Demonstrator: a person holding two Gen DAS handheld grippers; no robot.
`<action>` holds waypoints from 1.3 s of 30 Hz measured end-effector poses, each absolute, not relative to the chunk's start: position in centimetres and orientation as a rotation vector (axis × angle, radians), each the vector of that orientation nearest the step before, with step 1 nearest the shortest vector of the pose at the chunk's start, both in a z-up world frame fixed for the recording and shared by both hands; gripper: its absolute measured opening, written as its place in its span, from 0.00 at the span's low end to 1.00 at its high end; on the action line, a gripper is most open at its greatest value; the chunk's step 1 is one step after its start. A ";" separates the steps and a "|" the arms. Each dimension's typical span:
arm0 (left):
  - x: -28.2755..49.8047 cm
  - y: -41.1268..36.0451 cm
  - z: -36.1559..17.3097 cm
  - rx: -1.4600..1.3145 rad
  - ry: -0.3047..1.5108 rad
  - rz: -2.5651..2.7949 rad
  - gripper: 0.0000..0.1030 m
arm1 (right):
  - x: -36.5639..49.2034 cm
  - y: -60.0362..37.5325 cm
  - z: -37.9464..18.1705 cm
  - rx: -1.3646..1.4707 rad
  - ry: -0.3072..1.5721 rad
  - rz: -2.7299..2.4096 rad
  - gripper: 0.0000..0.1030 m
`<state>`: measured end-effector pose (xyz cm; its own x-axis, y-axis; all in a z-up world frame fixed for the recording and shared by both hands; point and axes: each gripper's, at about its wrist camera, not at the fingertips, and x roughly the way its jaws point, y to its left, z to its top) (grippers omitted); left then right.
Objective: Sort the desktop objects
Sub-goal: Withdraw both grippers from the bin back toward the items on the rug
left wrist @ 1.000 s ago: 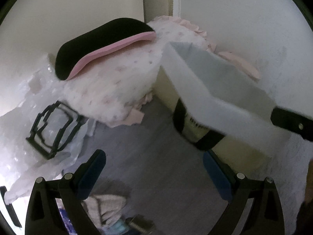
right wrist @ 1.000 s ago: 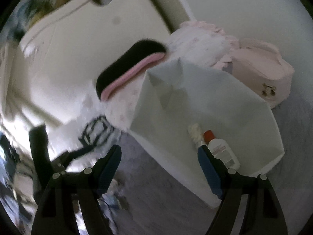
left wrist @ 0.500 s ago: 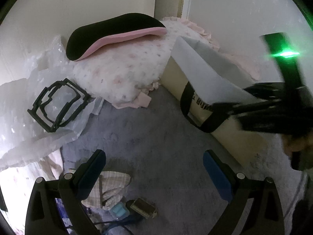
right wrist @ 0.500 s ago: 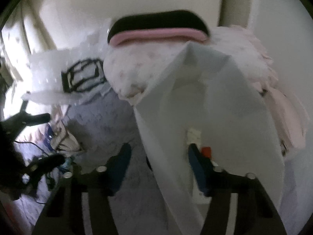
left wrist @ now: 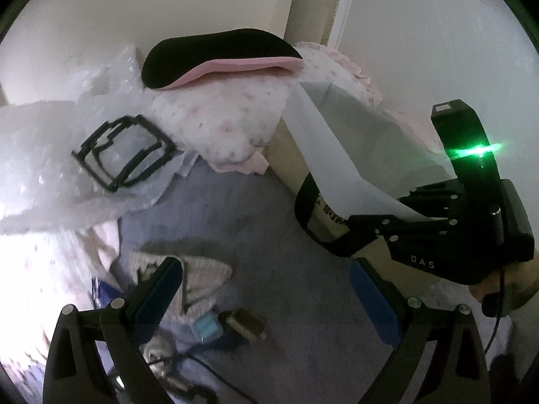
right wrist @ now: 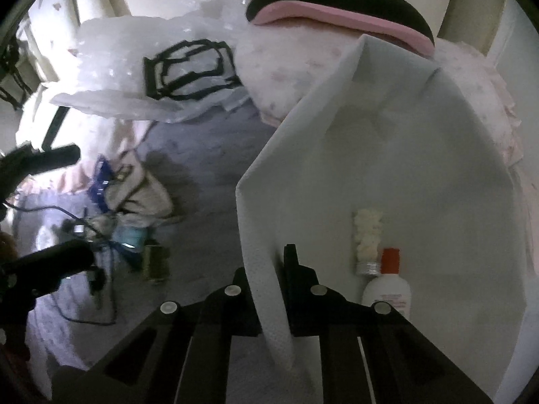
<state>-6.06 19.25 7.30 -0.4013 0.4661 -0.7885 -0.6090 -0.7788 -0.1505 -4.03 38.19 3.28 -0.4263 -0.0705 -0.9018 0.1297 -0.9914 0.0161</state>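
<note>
A paper bag, white inside and beige outside with a black handle, stands open on the grey surface. My right gripper is shut on its near rim, also seen as my right gripper from the left wrist view. Inside the bag lie a white bottle with a red cap and a fluffy cream piece. My left gripper hangs open above loose clutter: a checked cloth, a light blue item and a small brown box. Nothing is between its fingers.
A black and pink pad rests on a floral cushion against the wall. A black frame lies on bubble wrap at the left. Dark cables trail near the front. A person's hand holds the right gripper.
My right gripper rolled, came down onto the bag's rim and closed on it. It entered the left wrist view from the right. My left gripper shifted, bringing the clutter closer.
</note>
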 end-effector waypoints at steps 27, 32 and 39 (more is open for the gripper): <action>-1.0 4.3 4.1 -1.322 0.092 2.313 0.97 | 0.3 29.4 5.4 1.449 0.234 -2.615 0.42; -0.7 2.7 3.0 -1.323 0.079 2.306 0.97 | 1.2 26.8 7.5 1.358 0.326 -2.664 0.50; 0.4 -0.6 1.7 -1.336 0.052 2.337 0.97 | 2.3 23.2 8.9 1.318 0.289 -2.634 0.50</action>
<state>0.35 -0.59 1.74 -0.4327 0.3589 -0.8270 -0.3954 -0.9000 -0.1837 2.31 23.17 8.89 -0.5903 -0.0747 -0.8037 0.2471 -0.9646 -0.0918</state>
